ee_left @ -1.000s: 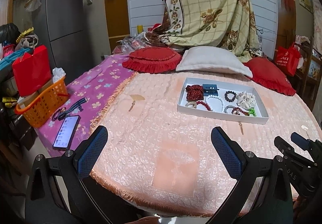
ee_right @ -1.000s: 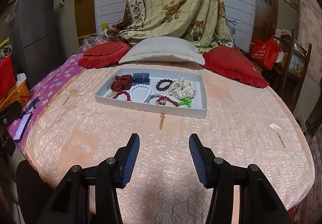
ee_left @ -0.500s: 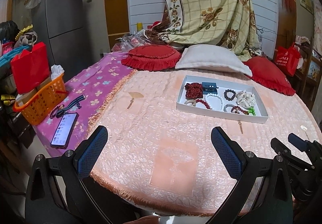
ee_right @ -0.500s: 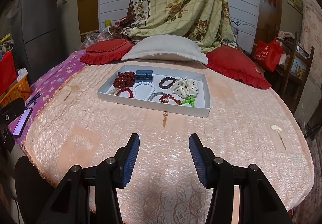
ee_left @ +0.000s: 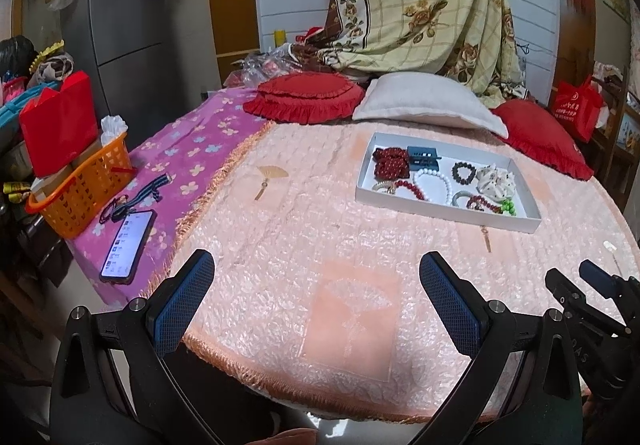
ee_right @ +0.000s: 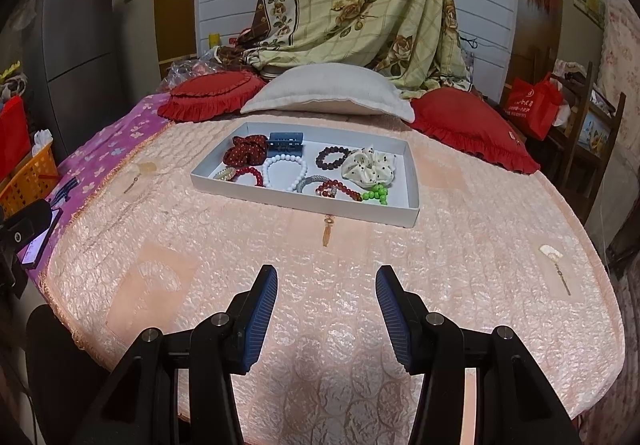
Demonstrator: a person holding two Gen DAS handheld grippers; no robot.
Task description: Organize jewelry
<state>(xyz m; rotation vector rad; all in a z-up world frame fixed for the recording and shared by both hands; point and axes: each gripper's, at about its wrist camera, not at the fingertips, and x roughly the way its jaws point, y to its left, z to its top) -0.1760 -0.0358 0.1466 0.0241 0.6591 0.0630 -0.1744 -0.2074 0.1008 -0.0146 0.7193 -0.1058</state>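
Both grippers spread, empty, hovering over quilted pink bedspread (ee_right: 460,213).
Right gripper (ee_right: 326,309) and left gripper (ee_left: 316,305): ribbed blue pads; ahead, shallow white rectangular tray (ee_right: 304,203) of beaded bracelets and fabric scrunchies, slightly nearer than earlier.

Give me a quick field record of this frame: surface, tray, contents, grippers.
surface: pink quilted cover
tray: white tray, far of both grippers
contents: red scrunchie, blue hair clip, white bead bracelet, dark bead bracelet, cream dotted scrunchie, green beads
left gripper: open, empty
right gripper: open, empty
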